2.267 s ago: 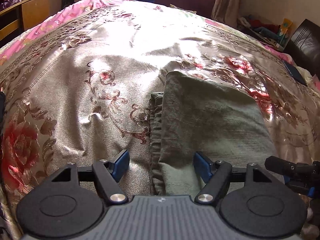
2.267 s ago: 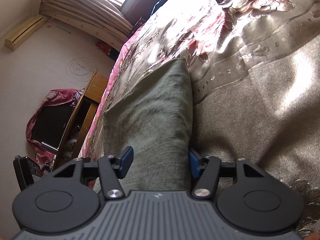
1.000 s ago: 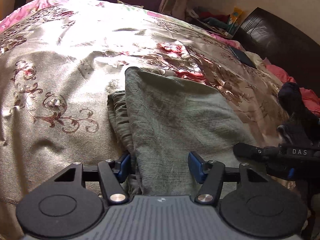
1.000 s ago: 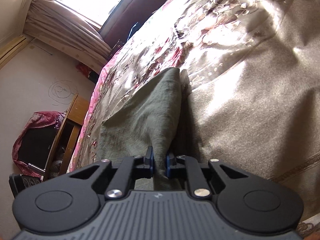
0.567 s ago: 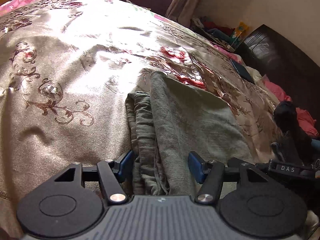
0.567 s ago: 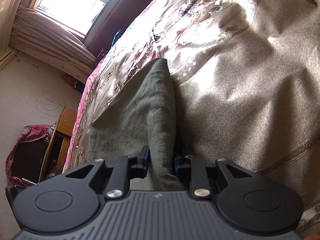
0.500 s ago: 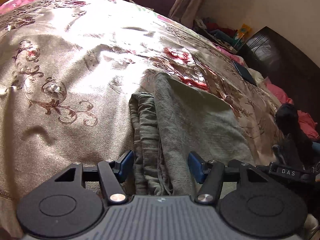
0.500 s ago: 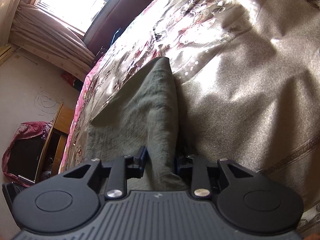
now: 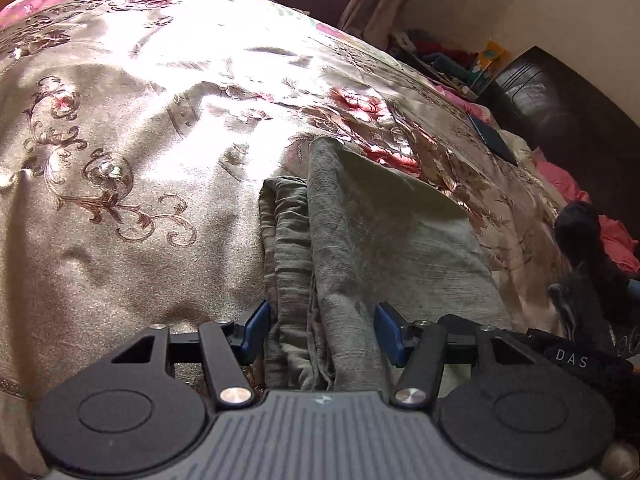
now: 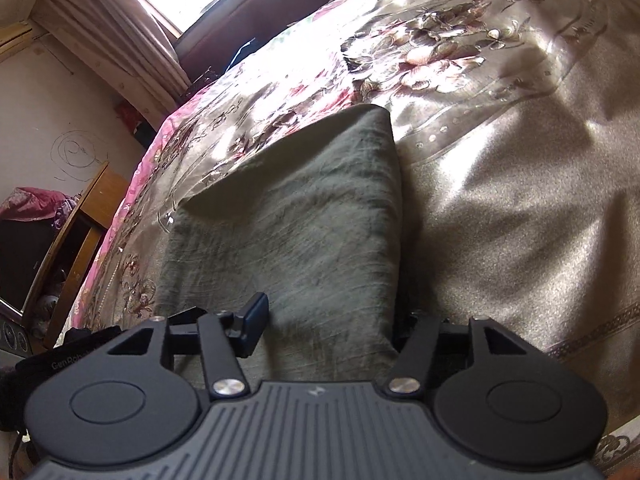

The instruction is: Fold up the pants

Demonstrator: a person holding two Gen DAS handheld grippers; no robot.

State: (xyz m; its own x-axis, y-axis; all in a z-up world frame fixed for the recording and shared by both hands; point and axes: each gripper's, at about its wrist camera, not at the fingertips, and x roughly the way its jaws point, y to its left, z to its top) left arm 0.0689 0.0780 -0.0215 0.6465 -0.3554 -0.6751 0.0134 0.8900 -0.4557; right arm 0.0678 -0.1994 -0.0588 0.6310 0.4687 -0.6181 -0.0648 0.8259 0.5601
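Olive green pants (image 9: 392, 232) lie folded on a shiny floral bedspread (image 9: 140, 140). The left gripper (image 9: 320, 332) stands open low over their near end. The bunched, wrinkled left edge of the pants runs between its blue pads (image 9: 256, 330), which do not squeeze it. In the right wrist view the pants (image 10: 312, 208) lie flat. The jaws of the right gripper (image 10: 328, 328) are opening, with the near right corner of the cloth loose between them. Its right pad is hidden behind the cloth's edge. The right gripper's body (image 9: 580, 360) shows at the left view's lower right.
A wooden desk (image 10: 80, 220) and a dark screen stand beside the bed's left edge. Curtains (image 10: 132, 40) hang under a window. A dark flat item (image 9: 492, 140) lies on the bed's far right, near red clothes (image 9: 616, 236) and a dark headboard (image 9: 560, 92).
The right gripper was shut on a pinched ridge of the pants; its jaws have spread and the cloth has dropped flat. The left gripper stays open about the bunched edge.
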